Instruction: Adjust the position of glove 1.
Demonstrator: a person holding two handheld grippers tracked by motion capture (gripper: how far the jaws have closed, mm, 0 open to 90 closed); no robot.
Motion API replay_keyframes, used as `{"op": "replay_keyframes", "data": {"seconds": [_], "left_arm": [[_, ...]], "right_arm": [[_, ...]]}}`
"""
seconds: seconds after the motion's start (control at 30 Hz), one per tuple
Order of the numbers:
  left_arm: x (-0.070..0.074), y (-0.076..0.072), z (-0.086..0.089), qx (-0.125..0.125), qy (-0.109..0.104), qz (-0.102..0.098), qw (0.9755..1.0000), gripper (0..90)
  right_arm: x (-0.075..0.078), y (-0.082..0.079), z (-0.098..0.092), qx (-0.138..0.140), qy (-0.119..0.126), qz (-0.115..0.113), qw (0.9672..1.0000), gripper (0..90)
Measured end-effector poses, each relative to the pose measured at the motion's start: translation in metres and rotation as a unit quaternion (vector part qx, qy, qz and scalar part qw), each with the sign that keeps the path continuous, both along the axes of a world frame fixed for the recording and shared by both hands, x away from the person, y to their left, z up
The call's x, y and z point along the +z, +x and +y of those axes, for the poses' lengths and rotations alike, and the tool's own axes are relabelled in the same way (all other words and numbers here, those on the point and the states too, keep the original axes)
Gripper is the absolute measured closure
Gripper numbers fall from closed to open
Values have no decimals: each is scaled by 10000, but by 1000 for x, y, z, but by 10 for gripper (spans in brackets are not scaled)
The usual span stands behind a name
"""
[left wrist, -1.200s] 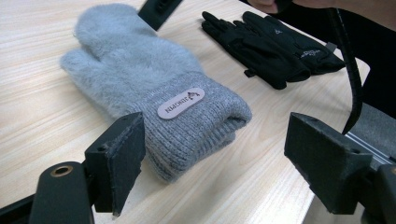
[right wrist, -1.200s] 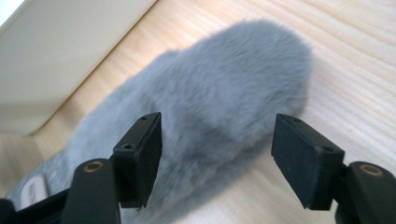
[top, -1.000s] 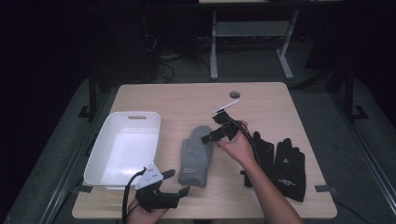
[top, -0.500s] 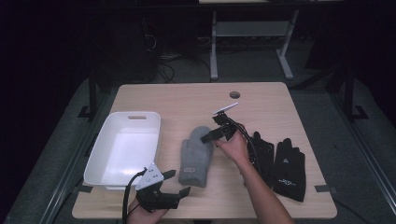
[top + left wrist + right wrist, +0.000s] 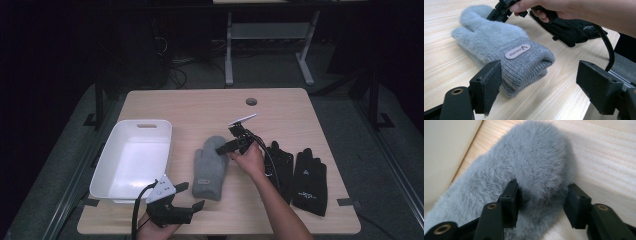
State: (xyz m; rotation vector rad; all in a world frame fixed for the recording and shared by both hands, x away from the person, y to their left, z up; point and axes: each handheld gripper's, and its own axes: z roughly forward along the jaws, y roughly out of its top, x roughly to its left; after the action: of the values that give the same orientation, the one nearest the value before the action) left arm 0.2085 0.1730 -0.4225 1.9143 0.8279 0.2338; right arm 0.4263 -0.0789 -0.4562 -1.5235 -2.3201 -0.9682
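Observation:
A grey fuzzy mitten [image 5: 210,167] lies flat mid-table with its cuff toward the front edge. My right gripper [image 5: 223,148] reaches down onto its fingertip end. In the right gripper view that gripper [image 5: 541,200] has the mitten's [image 5: 536,157] rounded tip bunched between its pads; the jaws have just been closing on it. My left gripper [image 5: 192,196] rests at the table's front edge, open and holding nothing. In the left gripper view its jaws [image 5: 541,87] stand wide, and the mitten's cuff [image 5: 506,42] with a small label lies just ahead.
A white tray [image 5: 107,162] sits left of the mitten, close beside it [image 5: 446,150]. Two black gloves [image 5: 280,167] [image 5: 310,182] lie right of the right hand. A cable hole [image 5: 251,101] is in the tabletop at the back.
My right gripper has sunk onto the mitten's fingertip end and its jaws have narrowed around the fabric. The left gripper has stayed put.

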Motion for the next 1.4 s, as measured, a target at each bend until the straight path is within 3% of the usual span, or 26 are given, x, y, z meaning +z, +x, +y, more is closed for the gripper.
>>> {"op": "replay_keyframes", "data": {"seconds": [0.2,0.33,0.43,0.67,0.87,1.03,1.2,1.4], "left_arm": [[-1,2,0,-15,7,40,10000,205],[-2,2,0,-15,0,52,10000,205],[-2,3,1,-37,-58,101,9999,205],[-1,6,0,-104,-198,278,9994,213],[4,7,-4,-134,-275,348,9989,220],[7,12,-8,-153,-359,492,9980,224],[6,22,-14,-133,-382,722,9966,224],[7,39,-25,-135,-191,870,9959,233]], "right_arm": [[2,-1,1,-13,105,37,9999,651],[6,-3,2,32,58,-103,9999,722],[9,-5,-1,37,177,-168,9997,747],[26,-15,-13,88,402,-354,9985,767],[36,-33,-34,69,504,-480,9976,771],[36,-46,-54,-47,628,-515,9967,773],[32,-58,-74,-144,549,-628,9964,773],[18,-67,-90,-328,506,-660,9960,771]]}}
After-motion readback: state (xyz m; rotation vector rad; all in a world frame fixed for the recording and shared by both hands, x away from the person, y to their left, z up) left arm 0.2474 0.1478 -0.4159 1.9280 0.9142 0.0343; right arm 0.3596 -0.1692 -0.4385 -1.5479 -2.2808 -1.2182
